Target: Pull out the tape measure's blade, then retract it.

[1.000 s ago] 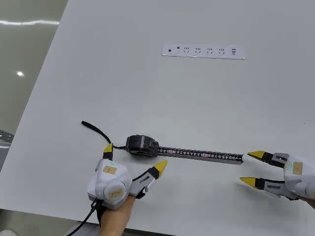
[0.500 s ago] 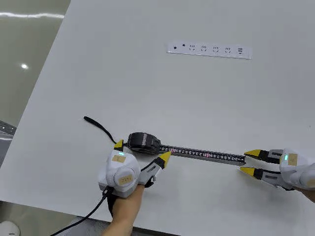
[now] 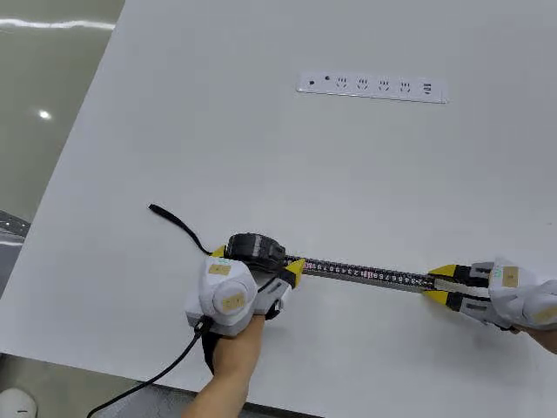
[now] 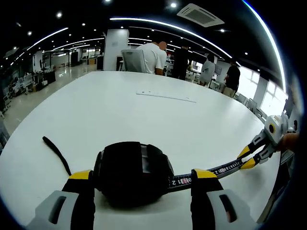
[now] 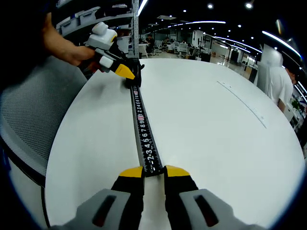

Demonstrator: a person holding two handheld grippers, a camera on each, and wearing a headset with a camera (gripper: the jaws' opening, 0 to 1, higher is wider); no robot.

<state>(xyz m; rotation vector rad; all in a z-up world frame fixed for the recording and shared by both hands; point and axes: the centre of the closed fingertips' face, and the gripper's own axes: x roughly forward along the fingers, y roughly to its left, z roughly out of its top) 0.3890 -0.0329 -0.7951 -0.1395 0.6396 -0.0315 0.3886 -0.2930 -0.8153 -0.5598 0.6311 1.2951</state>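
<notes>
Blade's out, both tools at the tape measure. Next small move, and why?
Probably close the left tool on the case: its jaws straddle it with a gap on one side. The right tool pinches the tip of the blade, so a loose case could slide.

A wide, white, smooth tabletop (image 3: 261, 148) lay under everything. On its far part a long, flat, white plastic power strip (image 3: 372, 86) lay, well apart from the near edge. Beside the table, a glossy grey floor (image 3: 43, 87) reflected the lamps. In the left gripper view, several people (image 4: 153, 57) stood behind the table's far end under bright ceiling lights (image 4: 144, 21). In the right gripper view, a grey mesh chair back (image 5: 29, 124) stood near the table's edge.
</notes>
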